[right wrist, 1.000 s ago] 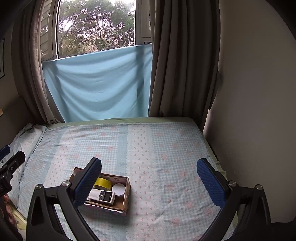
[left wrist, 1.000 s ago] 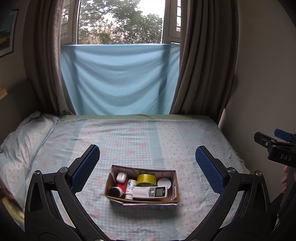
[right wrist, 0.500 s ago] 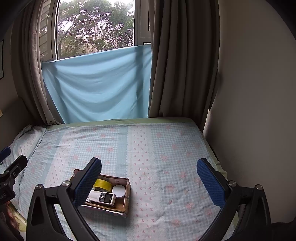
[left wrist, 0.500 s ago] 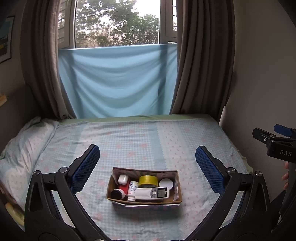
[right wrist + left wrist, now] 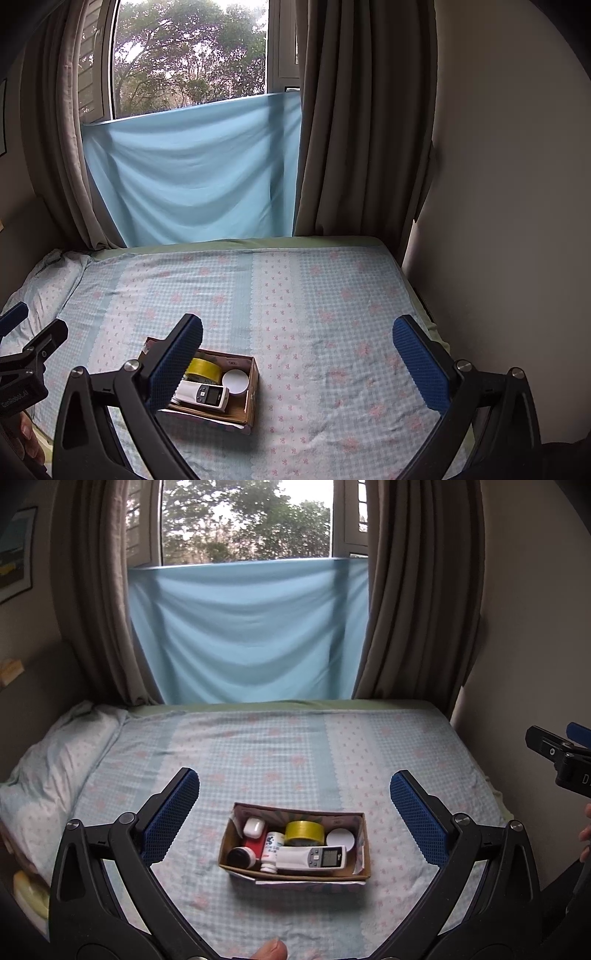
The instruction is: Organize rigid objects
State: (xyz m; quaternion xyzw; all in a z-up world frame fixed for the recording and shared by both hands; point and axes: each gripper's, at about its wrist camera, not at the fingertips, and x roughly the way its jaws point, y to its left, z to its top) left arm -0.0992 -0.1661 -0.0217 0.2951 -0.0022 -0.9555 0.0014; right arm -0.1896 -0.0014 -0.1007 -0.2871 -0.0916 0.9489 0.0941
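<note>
I'm in a home bedroom: a bed with a pale blue flowered sheet and a pillow fills the floor below a curtained window, a framed picture hanging on the wall.

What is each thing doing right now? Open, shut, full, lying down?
Left gripper: open, holding nothing.
Right gripper: open, holding nothing.
Box: open-topped, full, on the bed.
Remote: lying flat in the box.
Tape: lying flat in the box.
White bottle: lying down, capped.
Window: lower part covered by blue cloth.
Curtains: drawn apart.
</note>
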